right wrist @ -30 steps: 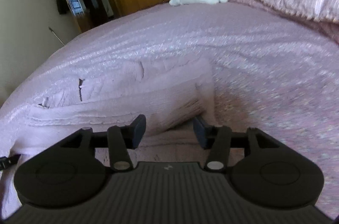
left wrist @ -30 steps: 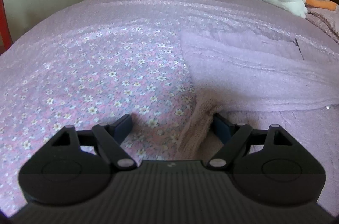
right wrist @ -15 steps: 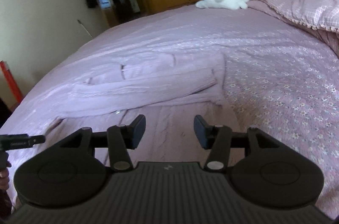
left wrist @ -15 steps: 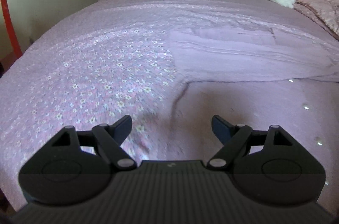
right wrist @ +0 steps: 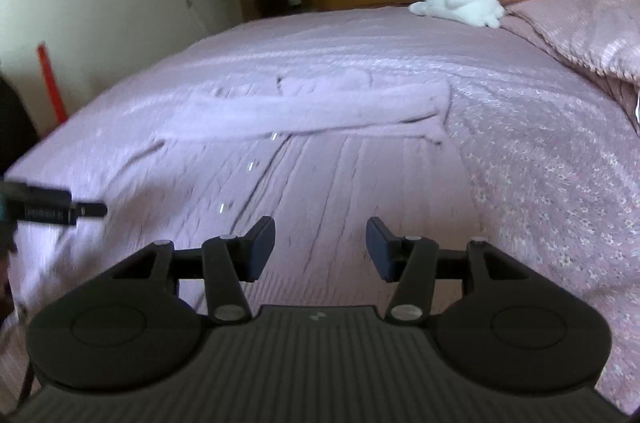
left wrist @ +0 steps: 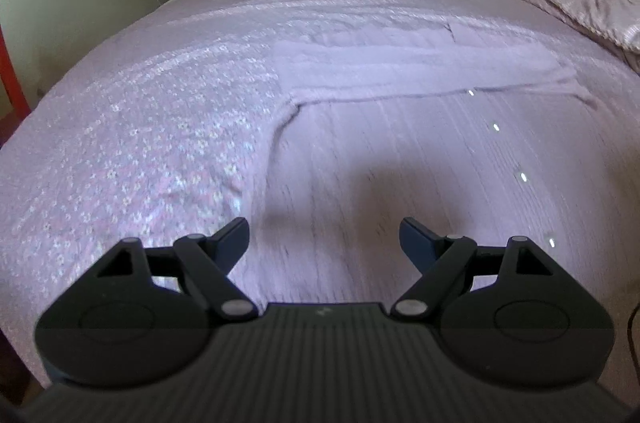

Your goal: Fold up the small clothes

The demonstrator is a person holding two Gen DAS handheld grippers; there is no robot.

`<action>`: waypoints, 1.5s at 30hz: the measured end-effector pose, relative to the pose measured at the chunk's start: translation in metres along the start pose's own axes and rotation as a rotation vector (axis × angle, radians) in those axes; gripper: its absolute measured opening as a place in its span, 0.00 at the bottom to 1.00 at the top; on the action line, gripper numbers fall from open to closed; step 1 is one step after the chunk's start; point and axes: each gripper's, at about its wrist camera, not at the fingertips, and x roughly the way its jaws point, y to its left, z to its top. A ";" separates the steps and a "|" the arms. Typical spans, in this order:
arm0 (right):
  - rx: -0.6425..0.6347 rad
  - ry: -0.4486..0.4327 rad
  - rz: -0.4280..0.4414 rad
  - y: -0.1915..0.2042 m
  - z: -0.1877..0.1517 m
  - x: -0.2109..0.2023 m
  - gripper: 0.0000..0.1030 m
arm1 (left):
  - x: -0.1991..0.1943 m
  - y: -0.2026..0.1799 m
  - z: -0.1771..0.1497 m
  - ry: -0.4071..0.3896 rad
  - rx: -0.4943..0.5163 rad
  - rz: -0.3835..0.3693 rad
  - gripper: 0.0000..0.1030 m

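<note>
Both grippers, left gripper (left wrist: 322, 237) and right gripper (right wrist: 321, 243), hover spread apart, empty, above the cardigan (left wrist: 420, 159); a shallow pinch risks lifting one layer only.

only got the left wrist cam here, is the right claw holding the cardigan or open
Observer: Open. The right claw holds nothing; its jaws stand apart over the front of the lilac cardigan.
Operator: ok where does the cardigan end on that side
Observer: Its right edge runs just to the right of that claw. Beyond the edge there is only the floral bedsheet.
</note>
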 end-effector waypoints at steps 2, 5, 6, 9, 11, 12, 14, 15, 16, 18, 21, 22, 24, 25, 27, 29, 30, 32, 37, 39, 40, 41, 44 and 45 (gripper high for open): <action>-0.031 0.018 0.011 0.005 -0.009 -0.004 0.57 | -0.005 -0.004 -0.008 0.007 0.015 -0.017 0.81; -0.023 0.015 0.028 0.006 -0.021 -0.009 0.79 | -0.011 -0.009 -0.020 0.035 0.008 -0.054 0.81; -0.029 0.005 0.027 0.008 -0.025 -0.012 0.81 | -0.013 -0.012 -0.025 0.049 0.009 -0.077 0.81; -0.086 0.025 0.008 0.015 -0.033 -0.015 0.81 | -0.016 -0.023 -0.038 0.073 0.052 -0.115 0.81; -0.124 0.057 -0.002 0.017 -0.038 -0.014 0.81 | -0.016 -0.033 -0.046 0.079 0.105 -0.121 0.81; -0.141 0.077 -0.010 0.018 -0.041 -0.012 0.81 | -0.017 -0.036 -0.049 0.086 0.122 -0.130 0.81; -0.173 0.126 -0.029 0.019 -0.046 -0.007 0.81 | -0.017 -0.040 -0.054 0.102 0.144 -0.160 0.81; -0.189 0.148 -0.038 0.020 -0.048 -0.004 0.81 | -0.016 -0.042 -0.055 0.110 0.159 -0.175 0.81; -0.210 0.173 -0.047 0.021 -0.050 -0.001 0.81 | -0.015 -0.045 -0.057 0.117 0.180 -0.177 0.81; -0.279 0.233 -0.057 0.026 -0.055 0.005 0.81 | -0.012 -0.050 -0.060 0.128 0.246 -0.162 0.81; -0.419 0.262 -0.104 0.038 -0.065 0.011 0.84 | -0.005 -0.056 -0.062 0.137 0.350 -0.097 0.81; -0.448 0.263 -0.119 0.042 -0.067 0.013 0.87 | -0.003 -0.058 -0.062 0.140 0.375 -0.080 0.81; -0.479 0.268 -0.139 0.047 -0.068 0.019 0.88 | 0.002 -0.061 -0.060 0.140 0.417 -0.071 0.81; -0.491 0.268 -0.149 0.049 -0.067 0.022 0.89 | 0.003 -0.059 -0.059 0.142 0.425 -0.079 0.81; -0.515 0.269 -0.170 0.052 -0.064 0.028 0.90 | 0.008 -0.059 -0.055 0.144 0.430 -0.099 0.81; -0.530 0.265 -0.182 0.055 -0.061 0.032 0.90 | 0.014 -0.059 -0.051 0.152 0.432 -0.109 0.81; -0.535 0.259 -0.186 0.056 -0.060 0.034 0.90 | 0.016 -0.061 -0.050 0.154 0.434 -0.110 0.81; -0.533 0.247 -0.193 0.056 -0.057 0.038 0.90 | 0.019 -0.064 -0.050 0.156 0.442 -0.107 0.83; -0.488 0.217 -0.210 0.052 -0.050 0.044 0.90 | 0.021 -0.063 -0.046 0.128 0.439 -0.096 0.84; -0.479 0.195 -0.224 0.051 -0.048 0.045 0.90 | 0.022 -0.060 -0.043 0.119 0.412 -0.088 0.84; -0.478 0.179 -0.235 0.050 -0.046 0.045 0.90 | 0.023 -0.059 -0.041 0.113 0.398 -0.082 0.84; -0.474 0.171 -0.243 0.049 -0.045 0.046 0.90 | 0.025 -0.059 -0.039 0.109 0.387 -0.081 0.84; -0.440 0.167 -0.245 0.046 -0.043 0.049 0.90 | 0.028 -0.059 -0.035 0.093 0.367 -0.077 0.84; -0.431 0.164 -0.244 0.046 -0.043 0.051 0.90 | 0.028 -0.060 -0.035 0.086 0.366 -0.075 0.84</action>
